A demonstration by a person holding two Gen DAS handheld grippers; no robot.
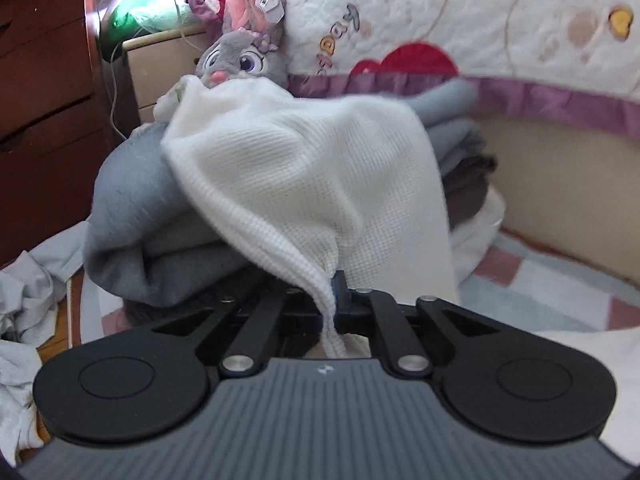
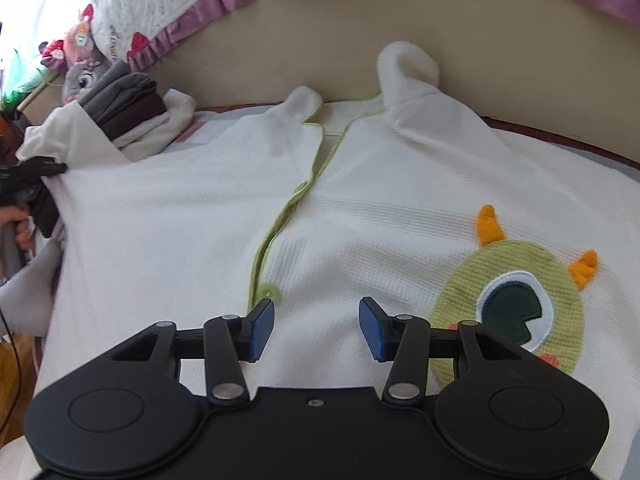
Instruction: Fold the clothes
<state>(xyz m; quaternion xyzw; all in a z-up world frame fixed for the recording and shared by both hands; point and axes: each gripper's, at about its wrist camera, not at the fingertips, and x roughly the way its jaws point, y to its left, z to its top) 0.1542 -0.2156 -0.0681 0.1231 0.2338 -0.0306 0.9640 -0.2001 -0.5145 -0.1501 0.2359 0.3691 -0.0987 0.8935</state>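
A: The left tool [image 1: 334,300] has its tips buried in a fold of the white garment [image 1: 304,184]; only one sliver of blue pad shows.
B: The stack [image 1: 464,160] behind?
A: Mostly hidden by that cloth, its top edge blurred.
B: And the right view?
A: The monster patch [image 2: 508,308] has its lower part behind the right tool [image 2: 316,330]. A hand [image 2: 18,224] is cut off at the left edge.

The bed [image 2: 560,136] carries a spread white garment [image 2: 168,240] and folded clothes [image 2: 128,112].
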